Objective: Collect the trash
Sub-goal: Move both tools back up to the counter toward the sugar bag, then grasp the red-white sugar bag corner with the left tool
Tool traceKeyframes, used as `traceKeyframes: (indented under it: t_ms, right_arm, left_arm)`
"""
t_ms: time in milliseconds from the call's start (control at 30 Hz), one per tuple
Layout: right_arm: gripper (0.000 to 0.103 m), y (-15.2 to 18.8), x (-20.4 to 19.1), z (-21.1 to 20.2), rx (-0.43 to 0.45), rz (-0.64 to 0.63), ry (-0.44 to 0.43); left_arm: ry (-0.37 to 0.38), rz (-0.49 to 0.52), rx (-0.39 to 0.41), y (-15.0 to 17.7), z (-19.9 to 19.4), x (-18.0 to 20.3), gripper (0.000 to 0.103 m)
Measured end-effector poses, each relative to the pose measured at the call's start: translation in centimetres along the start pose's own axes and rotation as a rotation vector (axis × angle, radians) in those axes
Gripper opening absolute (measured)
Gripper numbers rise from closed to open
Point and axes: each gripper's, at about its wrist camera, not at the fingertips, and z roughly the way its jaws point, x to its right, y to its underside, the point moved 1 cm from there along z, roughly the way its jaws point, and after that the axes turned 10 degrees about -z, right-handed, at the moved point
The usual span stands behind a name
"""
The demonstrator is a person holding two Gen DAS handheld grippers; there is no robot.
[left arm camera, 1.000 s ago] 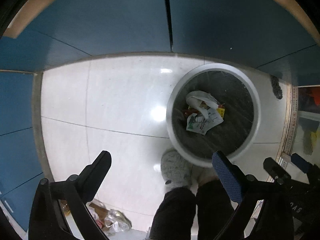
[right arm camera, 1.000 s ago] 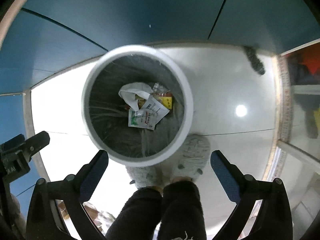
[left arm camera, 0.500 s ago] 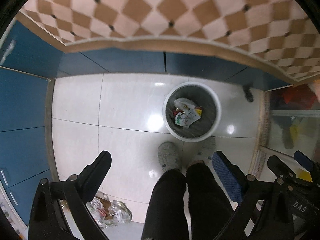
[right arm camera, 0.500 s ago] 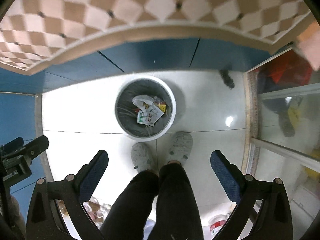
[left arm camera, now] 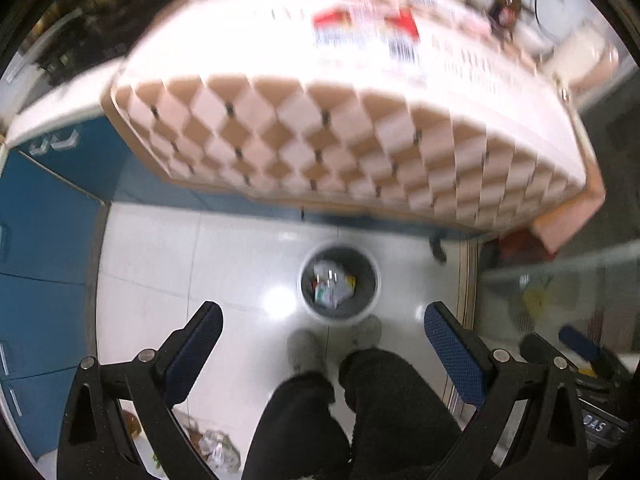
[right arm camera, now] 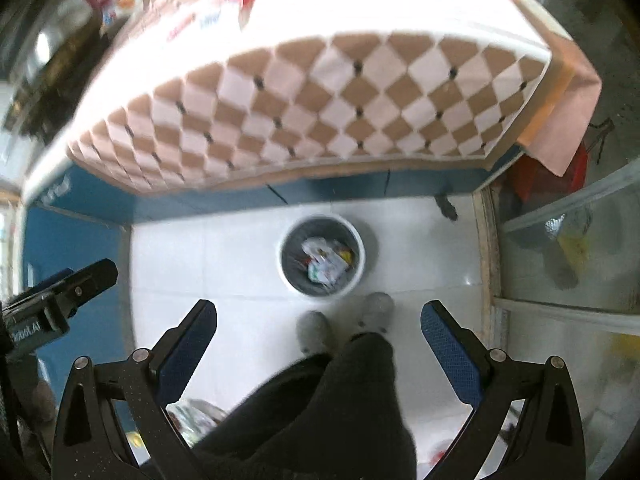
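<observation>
Bin [left arm camera: 339, 282] trash blurred; both claws [left arm camera: 322, 354] [right arm camera: 319, 350] agape, empty

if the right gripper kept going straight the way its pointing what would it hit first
Probably the bin or the floor right by it. The right gripper, fingers open and empty, points down at the bin from well above. Nothing shows in between, though depth is hard to judge; the person's legs sit just below that line.

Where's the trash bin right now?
The trash bin stands on the white tiled floor, centre of both wrist views, just ahead of the person's grey slippers and below the checkered countertop edge.
</observation>
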Motion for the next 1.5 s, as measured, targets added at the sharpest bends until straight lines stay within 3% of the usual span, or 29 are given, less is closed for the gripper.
traceKeyframes:
  t_ms: [100,200,400,533,700,767,833,867,967,1000,1100,1167,1267,1400,1500]
  right_arm:
    - [0.102,-3.0,0.9,-1.6,0.062,0.065,-0.066]
    - [0.086,-7.2,1.8,-2.5,0.101,0.075,-0.134]
    - [0.066,-17.6,3.5,-0.1,0.116,0.050,-0.284]
    - [0.062,-25.8,3.4,4.9,0.047,0.043,-0.446]
    - [0.054,-33.1,1.2,12.3,-0.090,0.001,-0.554]
    - [0.044,-35.1,0.1,14.6,-0.130,-0.028,-0.574]
    - [0.018,-36.4,-0.9,16.4,-0.163,-0.061,-0.574]
    - [0.012,-36.8,-1.2,17.0,-0.167,-0.076,-0.572]
    - [0.010,-37.7,-2.1,18.5,-0.179,-0.113,-0.585]
    - [0.009,-37.9,-2.4,18.8,-0.185,-0.124,-0.595]
    - [0.008,-38.5,-3.2,19.3,-0.197,-0.160,-0.608]
    - [0.008,-38.9,-3.5,19.3,-0.200,-0.187,-0.602]
    - [0.009,-39.9,-3.2,19.0,-0.203,-0.219,-0.578]
    - [0.013,-41.6,-2.1,18.1,-0.208,-0.227,-0.566]
    - [0.018,-43.5,-0.9,16.3,-0.166,-0.251,-0.506]
  left_arm:
    - [0.023,-0.048,0.054,-3.6,-1.2,0.0,0.103]
    - [0.042,-0.121,0.088,-7.6,-0.8,-0.4,0.103]
    - [0.028,-0.182,0.121,-15.9,2.0,-0.3,0.102]
    - [-0.011,-0.176,0.077,-21.3,5.7,0.0,0.102]
    - [0.023,-0.197,-0.023,-25.7,10.5,-0.2,0.102]
    - [0.063,-0.202,-0.071,-26.7,12.2,0.0,0.102]
    - [0.063,-0.193,-0.066,-27.2,12.4,0.4,0.101]
    - [0.074,-0.177,-0.067,-27.5,12.5,0.8,0.101]
    - [0.102,-0.178,-0.070,-27.7,12.5,1.5,0.099]
    - [0.114,-0.179,-0.068,-27.7,12.3,1.9,0.096]
    - [0.062,-0.188,-0.055,-27.8,11.8,2.2,0.072]
    - [-0.001,-0.212,-0.044,-27.6,11.2,1.6,0.032]
    - [-0.019,-0.258,-0.030,-27.3,10.2,0.1,0.004]
    - [-0.046,-0.285,0.040,-27.2,7.2,0.5,0.001]
    - [-0.051,-0.286,0.112,-27.4,4.7,1.6,0.001]
